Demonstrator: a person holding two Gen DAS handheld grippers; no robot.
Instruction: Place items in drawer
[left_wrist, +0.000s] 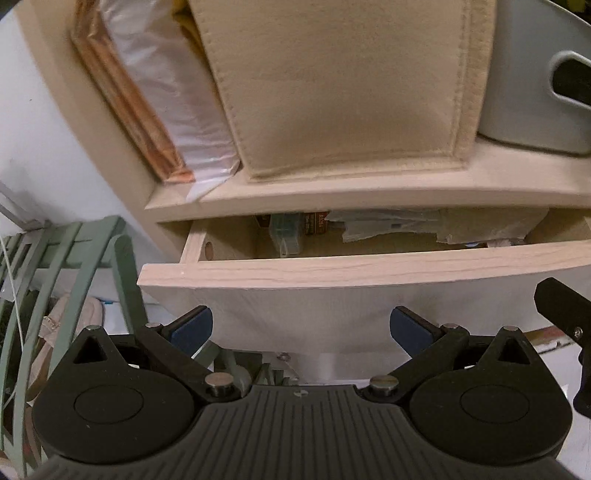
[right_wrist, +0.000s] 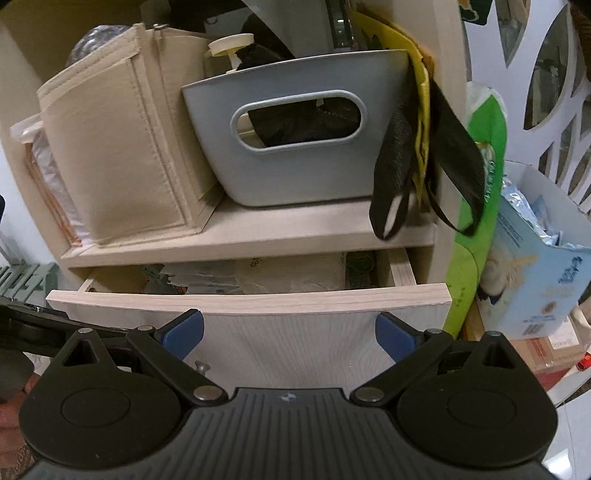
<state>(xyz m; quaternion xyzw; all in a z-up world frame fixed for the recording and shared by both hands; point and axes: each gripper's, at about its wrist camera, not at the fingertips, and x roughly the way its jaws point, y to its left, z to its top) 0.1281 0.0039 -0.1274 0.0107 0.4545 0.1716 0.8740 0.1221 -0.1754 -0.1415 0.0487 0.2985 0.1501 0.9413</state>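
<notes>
Both views face a pale wood shelf unit whose drawer (left_wrist: 332, 266) stands pulled partly out beneath a shelf board (left_wrist: 369, 184). The left tongs (left_wrist: 301, 332) are spread wide and hold nothing, their blue pads (left_wrist: 192, 328) hanging just in front of the drawer's front panel. The right tongs (right_wrist: 290, 332) are likewise spread and empty, level with the same panel, with a small screw-like knob (right_wrist: 202, 366) showing low on it near the left pad.

Inside the drawer lie crumpled paper sheets (left_wrist: 391, 225), a small translucent greenish case (left_wrist: 286, 232) and a brown box (left_wrist: 316, 222) toward the back. On the shelf above stand a beige felt organizer (right_wrist: 110, 147) and, right of it, a grey plastic basket (right_wrist: 295, 129) with an oval handle slot showing dark cloth inside. A yellow bag with black straps (right_wrist: 458, 147) hangs over the shelf's right edge. A light blue carton (right_wrist: 535, 273) sits further right, beside the unit.
</notes>
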